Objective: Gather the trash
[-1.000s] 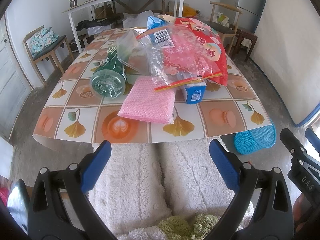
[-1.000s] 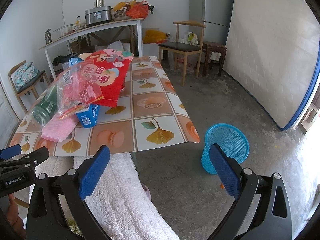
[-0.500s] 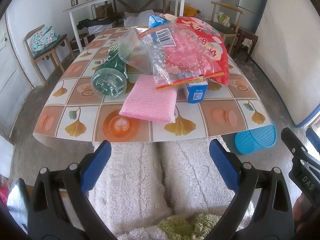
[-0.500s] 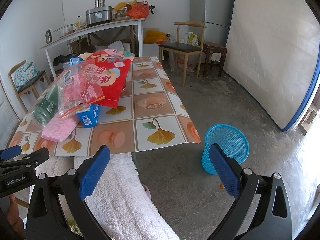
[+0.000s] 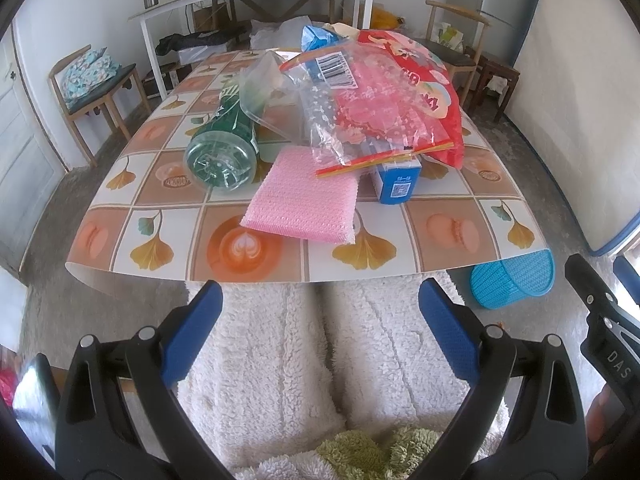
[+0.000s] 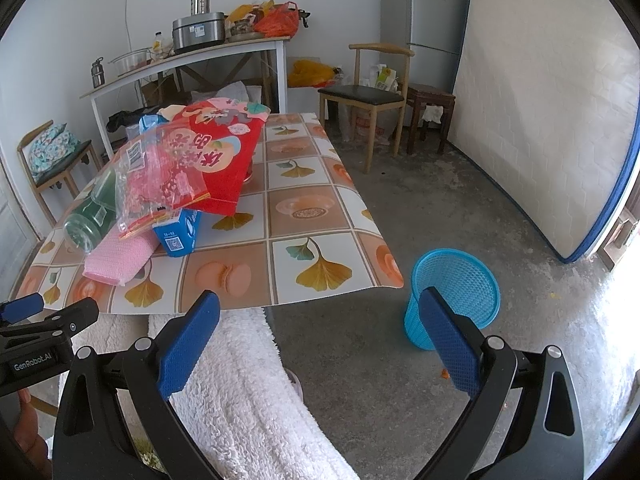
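A pile of trash lies on the patterned table [image 5: 452, 236]: a green plastic bottle [image 5: 224, 152] on its side, a pink pad [image 5: 304, 200], a blue carton [image 5: 398, 180], a clear zip bag [image 5: 360, 116] and a red bag [image 5: 420, 88]. The pile also shows in the right wrist view, with the red bag [image 6: 224, 160] on top. A blue mesh bin [image 6: 456, 296] stands on the floor right of the table. My left gripper [image 5: 320, 328] is open and empty, below the table's near edge. My right gripper [image 6: 320, 336] is open and empty, near the bin.
White fleece-covered legs [image 5: 320, 360] fill the space under both grippers. Wooden chairs [image 6: 368, 96] and a white side table [image 6: 192, 56] with pots stand behind. A fridge [image 6: 424, 8] and a leaning mattress [image 6: 552, 92] are on the right. Concrete floor [image 6: 440, 208] surrounds the table.
Both views have shifted slightly, the table sitting a little lower in the frames. Nothing on the table has moved and both grippers stay open.
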`<state>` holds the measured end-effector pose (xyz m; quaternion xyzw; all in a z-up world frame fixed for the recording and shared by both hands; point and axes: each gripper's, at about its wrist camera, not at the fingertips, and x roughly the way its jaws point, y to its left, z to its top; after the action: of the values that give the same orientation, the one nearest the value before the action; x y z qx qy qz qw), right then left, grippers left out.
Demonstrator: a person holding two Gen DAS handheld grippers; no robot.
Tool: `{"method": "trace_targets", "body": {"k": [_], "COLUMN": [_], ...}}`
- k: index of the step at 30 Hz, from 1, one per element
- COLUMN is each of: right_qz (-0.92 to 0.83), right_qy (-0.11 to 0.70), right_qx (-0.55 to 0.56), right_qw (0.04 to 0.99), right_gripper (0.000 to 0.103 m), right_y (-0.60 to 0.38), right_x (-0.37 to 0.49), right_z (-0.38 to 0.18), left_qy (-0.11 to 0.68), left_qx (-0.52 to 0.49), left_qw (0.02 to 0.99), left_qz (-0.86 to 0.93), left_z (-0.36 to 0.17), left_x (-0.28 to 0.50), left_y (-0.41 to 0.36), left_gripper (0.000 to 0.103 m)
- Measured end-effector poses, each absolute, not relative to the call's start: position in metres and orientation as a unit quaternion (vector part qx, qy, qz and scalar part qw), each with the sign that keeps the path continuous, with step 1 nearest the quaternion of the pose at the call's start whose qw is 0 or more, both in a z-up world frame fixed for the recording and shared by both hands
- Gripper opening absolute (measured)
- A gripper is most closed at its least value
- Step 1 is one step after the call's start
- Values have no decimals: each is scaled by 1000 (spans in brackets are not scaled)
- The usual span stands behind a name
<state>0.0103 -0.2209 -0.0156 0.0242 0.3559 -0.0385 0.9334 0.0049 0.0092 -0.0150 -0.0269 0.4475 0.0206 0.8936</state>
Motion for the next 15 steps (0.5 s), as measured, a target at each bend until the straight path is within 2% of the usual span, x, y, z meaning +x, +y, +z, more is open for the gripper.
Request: {"method": "trace_targets", "body": {"k": [15], "right_qz": [-2], "right_qy": [332], "right_qx": [13], "right_qw": [943], "right_gripper": [97], "right_y": [-212], "right_x": [56], "right_z": [-8], "left_qy": [434], "left_qx": [-54], "left_qw": [899], "left_qz": [33], "left_z": [-17], "left_x": [23], "left_y": [31], "left_gripper": [94]}}
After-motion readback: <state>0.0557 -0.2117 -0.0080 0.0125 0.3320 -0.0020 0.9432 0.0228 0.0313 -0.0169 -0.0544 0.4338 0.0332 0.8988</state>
